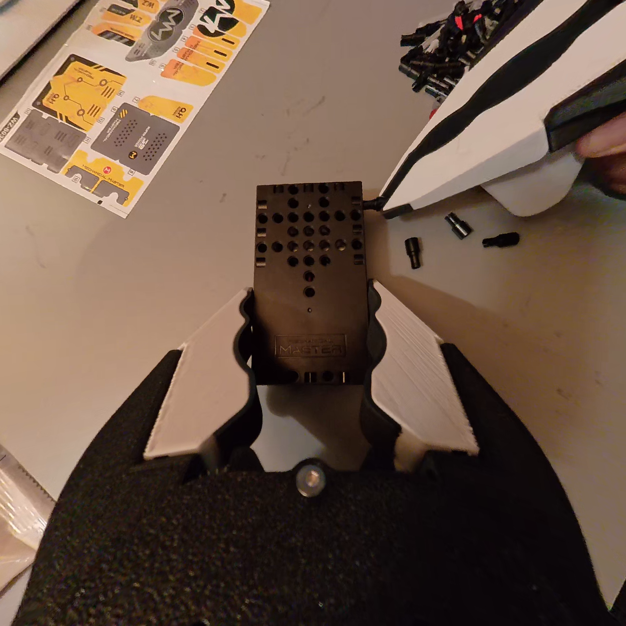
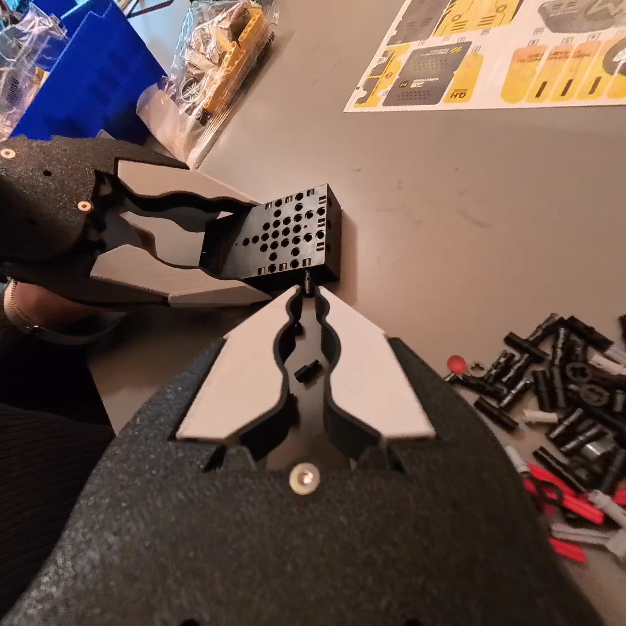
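The left gripper [image 1: 310, 288] is clamped on the sides of a black block [image 1: 310, 257] full of round holes, which rests on the grey table [image 1: 203, 271]. The right gripper [image 2: 307, 289] is closed on a small black pin [image 2: 307, 277], whose tip sits at a hole in the block's side face; in the left wrist view the pin [image 1: 371, 204] just touches the block's far right corner. How deep it has gone cannot be told. No other pin shows in the block's holes. Three loose pins [image 1: 459, 225] lie just beside the block on the right, and a pile of black and red parts [image 2: 559, 406] lies farther off. A sticker sheet [image 1: 101, 101] lies to the left, apart from the block, and bags of parts [image 2: 216, 67] sit beyond the left gripper.
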